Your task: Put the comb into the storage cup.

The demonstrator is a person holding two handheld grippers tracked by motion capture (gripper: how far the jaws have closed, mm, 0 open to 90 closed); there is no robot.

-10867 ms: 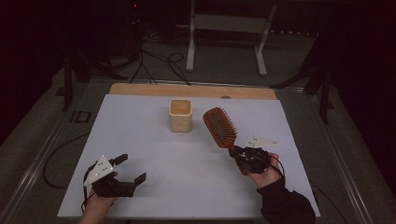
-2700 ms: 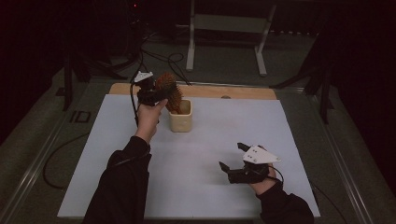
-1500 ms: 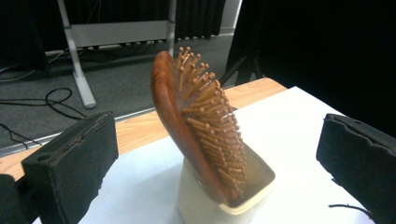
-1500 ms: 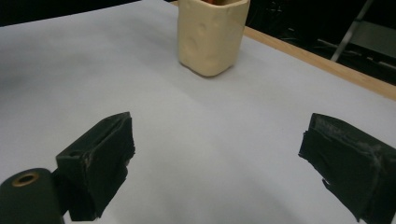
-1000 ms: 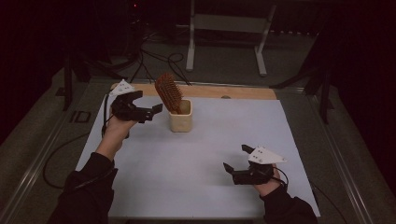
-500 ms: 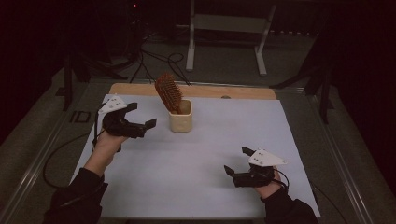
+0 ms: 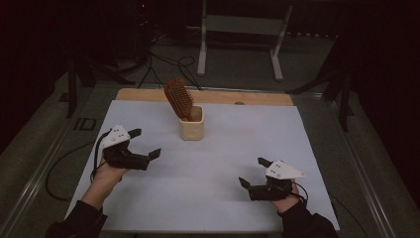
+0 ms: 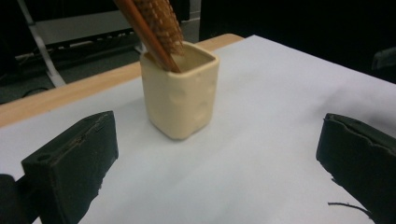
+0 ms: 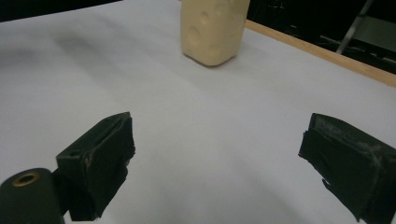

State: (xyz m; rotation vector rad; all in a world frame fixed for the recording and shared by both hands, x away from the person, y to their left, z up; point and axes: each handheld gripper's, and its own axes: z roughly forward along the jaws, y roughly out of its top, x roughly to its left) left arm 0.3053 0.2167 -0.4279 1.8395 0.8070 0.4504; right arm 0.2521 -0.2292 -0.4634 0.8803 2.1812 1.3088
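Observation:
A cream square cup (image 7: 191, 124) stands upright at the back middle of the white table sheet (image 7: 223, 163). A brown hairbrush (image 7: 177, 97) stands in it handle down, leaning left, bristle head up. In the left gripper view the cup (image 8: 180, 93) and the hairbrush (image 8: 154, 23) are close ahead. My left gripper (image 7: 145, 143) is open and empty, low over the sheet to the cup's left. My right gripper (image 7: 251, 172) rests near the front right, open and empty, with the cup (image 9: 214, 29) far ahead of it.
A wooden strip (image 7: 208, 95) runs along the table's far edge. Beyond it a white metal stand (image 7: 241, 37) and cables (image 7: 163, 59) lie on the dark floor. A cable (image 7: 59, 168) trails off the table's left side.
My left gripper has let go of the hairbrush, which now stands in the cup, and has drawn back toward the front left. The right gripper has stayed put.

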